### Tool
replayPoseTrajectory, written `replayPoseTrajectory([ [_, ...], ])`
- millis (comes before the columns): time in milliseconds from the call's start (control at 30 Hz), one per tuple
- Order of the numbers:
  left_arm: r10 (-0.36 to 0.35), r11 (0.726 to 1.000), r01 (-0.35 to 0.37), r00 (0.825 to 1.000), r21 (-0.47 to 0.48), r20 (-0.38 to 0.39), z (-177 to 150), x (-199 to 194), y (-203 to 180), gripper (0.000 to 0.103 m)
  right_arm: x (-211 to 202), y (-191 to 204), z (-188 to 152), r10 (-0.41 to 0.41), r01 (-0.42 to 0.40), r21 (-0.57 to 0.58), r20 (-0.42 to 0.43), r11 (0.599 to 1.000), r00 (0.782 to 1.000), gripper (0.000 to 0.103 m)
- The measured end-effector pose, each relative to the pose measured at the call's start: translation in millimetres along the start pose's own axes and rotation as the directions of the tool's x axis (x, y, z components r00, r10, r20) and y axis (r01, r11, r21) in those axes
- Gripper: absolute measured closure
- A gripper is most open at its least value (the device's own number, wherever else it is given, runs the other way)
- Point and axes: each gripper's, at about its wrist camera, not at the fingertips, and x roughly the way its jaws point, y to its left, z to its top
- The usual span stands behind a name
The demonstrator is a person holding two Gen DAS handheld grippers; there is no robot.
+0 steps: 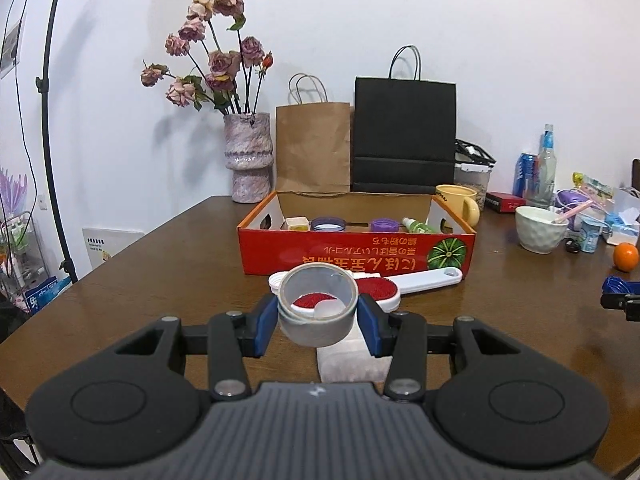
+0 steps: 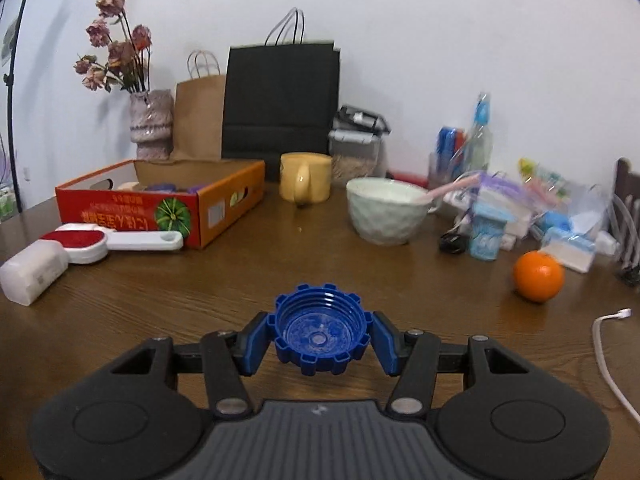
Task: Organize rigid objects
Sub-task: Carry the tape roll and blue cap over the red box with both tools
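- So the wooden table fills everything, cluttered along its far right side.
- Red cardboard box sits far-centre with small lids and a bottle inside.
- White lint brush lies just in front of the box.
- Left gripper is partly closed, pads pressing a clear tape roll, held above the brush.
- Right gripper is about half open, clamping a blue notched cap, open side up, near the table's front.

Both wrist views look low across the table, sharing the red box.
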Motion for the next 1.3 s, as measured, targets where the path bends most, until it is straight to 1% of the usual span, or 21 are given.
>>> replayPoseTrajectory([
  [67,0.008,1.0,-0.008,1.0,0.003,-0.003,3.7,9.3,-2.3,0.059,10.8,-1.3,9.1,0.007,-0.007,-0.004,0.014,1.0,1.0,0.049],
  [167,0.017,1.0,-0.017,1.0,0.013,0.011,13.8,23.8,-5.3,0.059,11.6,8.6,31.2,0.013,-0.011,-0.029,0.063,1.0,0.998,0.049],
  [267,0.019,1.0,-0.02,0.999,0.008,0.031,27.6,37.9,-5.0,0.059,8.2,20.4,52.8,0.077,-0.073,-0.039,0.114,0.997,0.99,0.049],
  [433,0.014,1.0,-0.014,0.999,-0.008,0.05,50.7,65.7,-3.2,0.059,15.4,45.9,82.2,0.122,-0.113,-0.063,0.167,0.992,0.978,0.049],
  [500,0.002,1.0,-0.003,0.998,0.005,0.062,61.4,79.1,-4.2,0.059,19.3,54.6,94.7,0.146,-0.138,-0.055,0.181,0.989,0.973,0.049],
  [567,-0.019,1.0,0.018,0.998,0.021,0.059,71.5,94.6,-5.8,0.059,24.4,64.8,105.9,0.157,-0.15,-0.049,0.188,0.987,0.97,0.049],
  [700,-0.09,0.996,0.09,0.996,-0.001,0.0,83.4,127.1,-4.9,0.059,44.1,84.3,128.1,0.192,-0.19,-0.033,0.177,0.981,0.965,0.049],
  [767,-0.104,0.994,0.104,0.994,0.015,-0.019,89.1,145.0,-7.5,0.059,57.3,93.3,138.6,0.209,-0.208,-0.025,0.158,0.978,0.965,0.049],
  [833,-0.122,0.992,0.124,0.991,0.034,-0.052,95.5,165.0,-9.8,0.059,76.4,104.3,152.0,0.221,-0.22,-0.019,0.119,0.975,0.968,0.049],
  [933,-0.167,0.982,0.176,0.978,0.067,-0.123,110.5,202.3,-14.4,0.059,109.2,118.3,170.7,0.258,-0.259,0.007,0.06,0.966,0.964,0.049],
  [1000,-0.174,0.979,0.19,0.968,0.074,-0.182,124.0,231.6,-15.9,0.059,136.7,128.5,184.0,0.283,-0.283,0.036,0.008,0.958,0.959,0.049],
  [1033,-0.177,0.978,0.197,0.96,0.075,-0.218,131.1,247.1,-15.9,0.059,152.5,135.1,190.4,0.292,-0.29,0.045,-0.024,0.956,0.956,0.049],
  [1067,-0.191,0.974,0.216,0.944,0.067,-0.268,137.3,265.4,-15.5,0.059,167.5,142.8,195.8,0.297,-0.295,0.044,-0.06,0.954,0.953,0.049],
  [1100,-0.198,0.972,0.227,0.925,0.056,-0.324,140.8,283.6,-15.1,0.059,185.5,153.5,201.8,0.305,-0.304,0.029,-0.108,0.952,0.946,0.049],
  [1167,-0.21,0.965,0.256,0.878,0.051,-0.43,140.0,318.9,-14.7,0.059,215.9,169.4,207.6,0.309,-0.31,0.026,-0.187,0.95,0.932,0.049],
  [1200,-0.177,0.972,0.229,0.873,0.061,-0.454,137.5,332.5,-13.2,0.059,230.1,177.4,210.1,0.31,-0.314,0.019,-0.226,0.949,0.923,0.049],
  [1233,-0.135,0.977,0.196,0.874,0.085,-0.466,134.3,344.4,-11.8,0.059,246.2,185.5,212.8,0.306,-0.314,0.014,-0.265,0.949,0.914,0.049],
  [1267,-0.111,0.978,0.182,0.872,0.105,-0.477,130.3,356.5,-9.0,0.059,260.6,192.1,214.4,0.298,-0.309,0.012,-0.298,0.951,0.907,0.049],
  [1300,-0.116,0.979,0.184,0.859,0.091,-0.499,127.0,366.8,-5.0,0.059,272.8,196.8,215.1,0.294,-0.306,0.017,-0.328,0.952,0.898,0.049],
])
